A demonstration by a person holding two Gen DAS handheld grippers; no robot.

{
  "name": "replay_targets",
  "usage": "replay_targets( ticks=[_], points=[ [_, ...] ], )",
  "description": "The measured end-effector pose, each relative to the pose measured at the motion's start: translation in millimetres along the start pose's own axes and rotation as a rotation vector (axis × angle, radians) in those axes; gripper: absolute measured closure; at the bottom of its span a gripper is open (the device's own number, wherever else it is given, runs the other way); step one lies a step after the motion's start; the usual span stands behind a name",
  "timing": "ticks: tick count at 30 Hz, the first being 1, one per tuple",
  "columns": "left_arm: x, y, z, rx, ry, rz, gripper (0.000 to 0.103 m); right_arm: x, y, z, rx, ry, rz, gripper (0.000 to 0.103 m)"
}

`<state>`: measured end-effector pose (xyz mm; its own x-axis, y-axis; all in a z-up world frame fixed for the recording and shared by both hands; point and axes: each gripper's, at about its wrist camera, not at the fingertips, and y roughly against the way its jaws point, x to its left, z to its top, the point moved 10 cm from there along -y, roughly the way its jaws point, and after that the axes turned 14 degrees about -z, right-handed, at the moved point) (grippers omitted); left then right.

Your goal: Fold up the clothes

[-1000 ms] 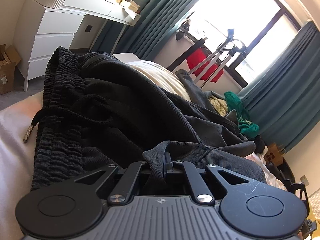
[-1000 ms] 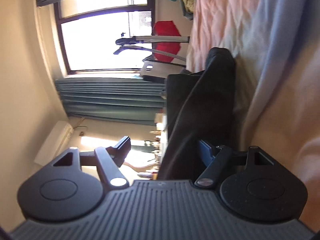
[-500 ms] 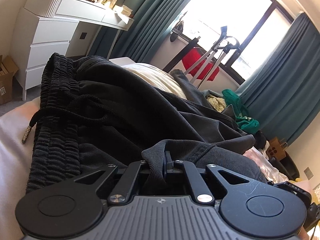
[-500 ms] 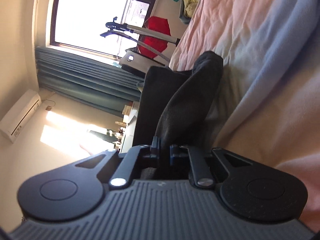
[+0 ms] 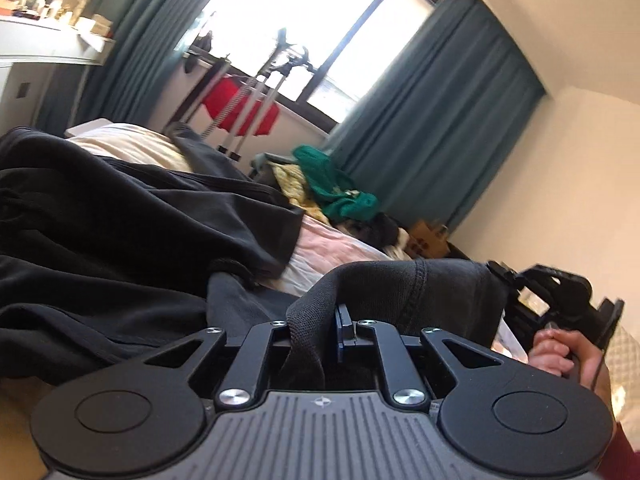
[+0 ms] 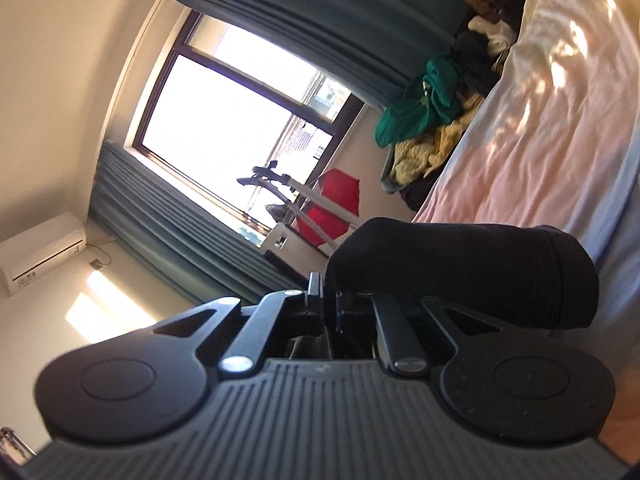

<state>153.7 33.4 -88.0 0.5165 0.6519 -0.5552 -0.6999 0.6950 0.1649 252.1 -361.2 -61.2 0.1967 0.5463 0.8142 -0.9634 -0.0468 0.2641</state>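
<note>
The black trousers (image 5: 132,240) are lying heaped across the pink bed sheet (image 5: 332,248), and I am reading them as thick, soft cotton — limp, with enough weight to sag wherever I am not supporting them, and grippy rather than slippery. The hem end (image 5: 400,284) is being held up off the sheet between my two tools; its stitched edge is the firmest place to hold, since the doubled cloth there should not stretch or slide out. My left gripper (image 5: 320,332) is pinching a fold of that hem; its jaws have just been easing a little wider, yet the cloth is bunched thick between them and looks trapped. My right gripper (image 6: 330,300) is pressed nearly together on a thin edge of the same dark cloth, a rounded bulge (image 6: 472,268) of it drooping to one side. In the left view I am seeing the person's hand (image 5: 560,350) gripping the right tool's handle. Beyond the bed, a green garment (image 5: 336,192) is sitting on a pile near the teal curtains (image 5: 432,128) — well apart from my work
</note>
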Motion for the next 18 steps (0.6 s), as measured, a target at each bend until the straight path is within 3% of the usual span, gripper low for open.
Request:
replay_targets(
  ticks=[1, 2, 4, 7, 11, 13, 16, 18],
  points=[
    [-11.4, -1.1, -5.3, 0.015, -0.03, -0.017, 0.071, -6.4, 7.2, 9.5, -0.019, 0.007, -0.018, 0.095],
    [-22.7, -2.1, -10.6, 0.031, -0.06, -0.035, 0.064, -14.0, 14.4, 18.5, -0.037, 0.006, -0.037, 0.095],
    [-40.3, -1.8, -19.5, 0.055, -0.112, -0.052, 0.064, -32.8, 30.1, 34.6, -0.079, 0.001, -0.082, 0.095],
    [-45.5, 5.1, -22.7, 0.065, -0.078, -0.059, 0.061, -66.4, 56.0, 57.4, -0.144, 0.007, -0.163, 0.095],
    [-36.0, 22.7, -15.6, 0.033, -0.012, 0.018, 0.059, -136.0, 84.6, 71.0, -0.199, -0.045, -0.309, 0.095],
    [-26.0, 33.4, -12.4, 0.018, 0.023, 0.08, 0.057, -179.0, 88.8, 67.5, -0.163, -0.155, -0.373, 0.095],
    [-8.2, 46.0, -13.0, 0.027, 0.093, 0.154, 0.055, -214.0, 91.9, 52.9, -0.089, -0.374, -0.323, 0.095],
    [5.5, 52.8, -14.9, 0.036, 0.156, 0.192, 0.05, -216.4, 93.6, 47.1, -0.069, -0.388, -0.332, 0.095]
  ],
)
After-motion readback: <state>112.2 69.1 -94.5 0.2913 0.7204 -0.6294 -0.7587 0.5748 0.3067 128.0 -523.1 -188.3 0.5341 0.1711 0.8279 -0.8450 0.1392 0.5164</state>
